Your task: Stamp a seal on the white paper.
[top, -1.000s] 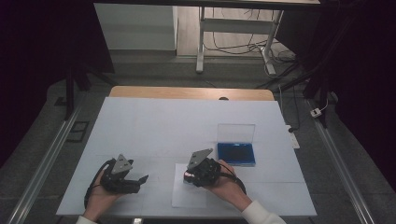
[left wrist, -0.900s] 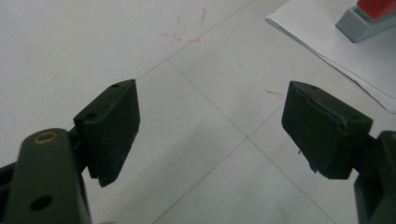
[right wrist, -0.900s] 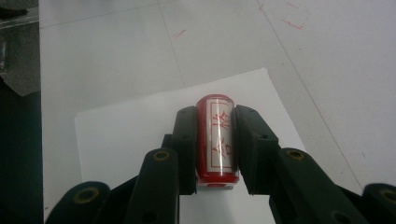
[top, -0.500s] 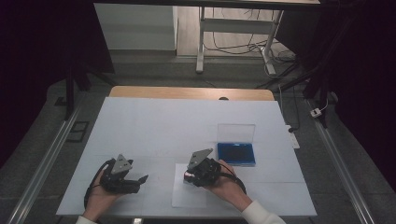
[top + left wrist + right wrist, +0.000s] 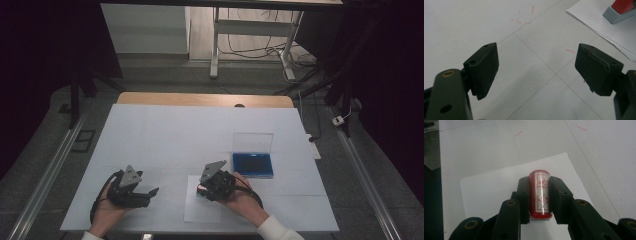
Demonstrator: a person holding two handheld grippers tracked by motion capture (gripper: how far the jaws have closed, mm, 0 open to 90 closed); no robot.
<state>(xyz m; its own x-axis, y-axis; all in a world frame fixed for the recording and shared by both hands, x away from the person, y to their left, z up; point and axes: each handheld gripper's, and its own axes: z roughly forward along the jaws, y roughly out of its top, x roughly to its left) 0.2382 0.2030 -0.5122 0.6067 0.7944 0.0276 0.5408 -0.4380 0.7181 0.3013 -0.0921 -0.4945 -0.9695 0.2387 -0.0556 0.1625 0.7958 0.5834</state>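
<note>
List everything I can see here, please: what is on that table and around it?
stamp: one, red with a silver label, clamped in the right hand-held gripper over the paper
paper sheet: one, white, near table edge
ink pad box: one, blue, clear lid raised, right of centre
table: one, white top, wooden far edge
red pen marks: a few, on the tabletop
cables: several, dark, on the floor behind
left hand-held gripper: one, black, open, resting on the table
right hand-held gripper: one, black, shut on the stamp

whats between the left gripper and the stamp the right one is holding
Bare table and the paper sheet's edge; the left gripper view shows this, with the stamp sitting on the sheet.
</note>
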